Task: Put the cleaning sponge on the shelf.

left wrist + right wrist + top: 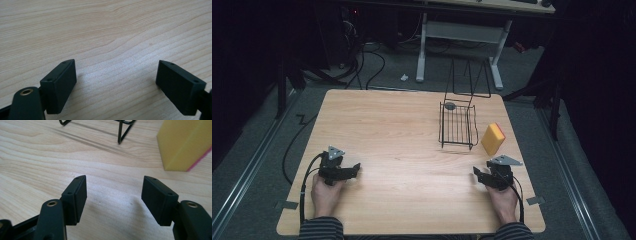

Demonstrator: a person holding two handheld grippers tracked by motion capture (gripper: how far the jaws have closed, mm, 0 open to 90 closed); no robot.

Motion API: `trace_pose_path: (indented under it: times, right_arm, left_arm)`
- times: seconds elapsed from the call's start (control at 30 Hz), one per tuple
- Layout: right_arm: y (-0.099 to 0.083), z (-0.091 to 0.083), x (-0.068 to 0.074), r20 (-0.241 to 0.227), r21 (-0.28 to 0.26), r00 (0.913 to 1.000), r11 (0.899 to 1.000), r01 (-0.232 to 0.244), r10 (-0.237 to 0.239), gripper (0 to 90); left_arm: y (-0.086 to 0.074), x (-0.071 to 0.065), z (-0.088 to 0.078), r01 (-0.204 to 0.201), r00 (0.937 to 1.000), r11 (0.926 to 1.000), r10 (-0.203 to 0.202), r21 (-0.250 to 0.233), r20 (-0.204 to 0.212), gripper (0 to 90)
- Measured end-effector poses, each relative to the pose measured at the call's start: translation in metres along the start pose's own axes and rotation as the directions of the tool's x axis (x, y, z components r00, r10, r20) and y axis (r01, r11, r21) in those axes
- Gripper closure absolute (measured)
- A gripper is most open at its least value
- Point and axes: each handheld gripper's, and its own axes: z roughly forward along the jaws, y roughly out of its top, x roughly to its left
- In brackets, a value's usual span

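My left gripper (354, 170) rests low over the near left part of the wooden table (397, 130), held by a hand. Its jaws stand open in the left gripper view (116, 62), with bare wood between them. My right gripper (479, 176) sits at the near right, also open (115, 178) and with nothing between its jaws. A yellow sponge (493, 138) with a pink face stands on edge just beyond the right gripper; it rises ahead and to the right (182, 142) in the right gripper view. A black wire rack (457, 125) stands left of the sponge, its feet (122, 130) ahead.
A small grey round object (450, 106) lies at the rack's far left corner. Behind the table stand a white desk frame (462, 35) and cables on the floor. The table's right edge runs close to the sponge and the right hand.
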Motion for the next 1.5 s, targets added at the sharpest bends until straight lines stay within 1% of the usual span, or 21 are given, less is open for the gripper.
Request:
trace_pose_path:
  times: [0.1, 0.13, 0.27, 0.3, 0.37, 0.5, 0.63, 0.77, 0.83, 0.9, 0.93, 1.07, 1.17, 1.27, 1.4, 1.47, 1.5]
  right_arm:
    - [-0.003, -0.005, -0.002, 0.004, -0.014, 1.0, 1.0, -0.006, 0.006, 38.0]
    - [-0.004, -0.007, -0.004, 0.003, -0.015, 0.9998, 1.0, -0.018, 0.018, 38.2]
    - [-0.005, -0.012, -0.005, 0.008, -0.024, 0.9998, 1.0, -0.019, 0.019, 38.4]
    - [-0.006, -0.013, -0.005, 0.01, -0.028, 0.9999, 1.0, -0.01, 0.01, 38.4]
    - [-0.008, -0.018, -0.005, 0.01, -0.037, 0.9996, 0.999, -0.024, 0.025, 38.6]
    - [-0.01, -0.023, -0.007, 0.014, -0.044, 0.9995, 0.999, -0.027, 0.028, 38.5]
    - [-0.013, -0.03, -0.011, 0.028, -0.065, 0.9989, 0.997, -0.035, 0.037, 38.6]
    - [-0.015, -0.033, -0.013, 0.033, -0.073, 0.9981, 0.996, -0.048, 0.051, 38.6]
    - [-0.016, -0.036, -0.016, 0.044, -0.078, 0.9974, 0.995, -0.055, 0.058, 38.6]
    - [-0.016, -0.037, -0.017, 0.046, -0.081, 0.9974, 0.995, -0.052, 0.056, 38.6]
    - [-0.016, -0.039, -0.018, 0.052, -0.089, 0.9964, 0.994, -0.061, 0.066, 38.6]
    - [-0.016, -0.04, -0.022, 0.064, -0.104, 0.995, 0.992, -0.07, 0.077, 38.4]
    - [-0.015, -0.042, -0.026, 0.077, -0.123, 0.9931, 0.989, -0.079, 0.089, 37.7]
    - [-0.013, -0.045, -0.03, 0.093, -0.142, 0.9916, 0.987, -0.076, 0.09, 37.0]
    - [-0.006, -0.048, -0.037, 0.116, -0.177, 0.9888, 0.982, -0.072, 0.093, 36.1]
    - [0.001, -0.05, -0.042, 0.127, -0.188, 0.9876, 0.98, -0.068, 0.093, 36.1]
    - [0.001, -0.05, -0.042, 0.127, -0.188, 0.9876, 0.98, -0.068, 0.093, 36.1]
  left_arm:
    - [0.0, 0.0, 0.0, 0.0, 1.0, 1.0, 0.0, 0.0, 0.0, 17.3]
    - [0.0, 0.0, 0.0, 0.0, 1.0, 1.0, 0.0, 0.0, 0.0, 17.2]
    - [0.0, 0.0, 0.0, 0.0, 1.0, 1.0, 0.0, 0.0, 0.0, 17.2]
    - [0.0, 0.0, 0.0, 0.0, 1.0, 1.0, 0.0, 0.0, 0.0, 17.2]
    - [0.0, 0.0, 0.0, 0.0, 1.0, 1.0, 0.0, 0.0, 0.0, 17.2]
    - [0.0, 0.0, 0.0, 0.0, 1.0, 1.0, 0.0, 0.0, 0.0, 17.2]
    - [0.0, 0.0, 0.0, 0.0, 1.0, 1.0, 0.0, 0.0, 0.0, 17.2]
    - [0.0, 0.0, 0.0, 0.0, 1.0, 1.0, 0.0, 0.0, 0.0, 17.3]
    - [0.0, 0.0, 0.0, 0.0, 1.0, 1.0, 0.0, 0.0, 0.0, 17.2]
    - [0.0, 0.0, 0.0, 0.0, 1.0, 1.0, 0.0, 0.0, 0.0, 17.2]
    - [0.0, 0.0, 0.0, 0.0, 1.0, 1.0, 0.0, 0.0, 0.0, 17.2]
    - [0.0, 0.0, 0.0, 0.0, 1.0, 1.0, 0.0, 0.0, 0.0, 17.2]
    - [0.0, 0.0, 0.0, 0.0, 1.0, 1.0, 0.0, 0.0, 0.0, 17.2]
    - [0.0, 0.0, 0.0, 0.0, 1.0, 1.0, 0.0, 0.0, 0.0, 17.2]
    - [0.0, 0.0, 0.0, 0.0, 1.0, 1.0, 0.0, 0.0, 0.0, 17.2]
    - [0.0, 0.0, 0.0, 0.0, 1.0, 1.0, 0.0, 0.0, 0.0, 17.2]
    - [0.0, 0.0, 0.0, 0.0, 1.0, 1.0, 0.0, 0.0, 0.0, 17.2]
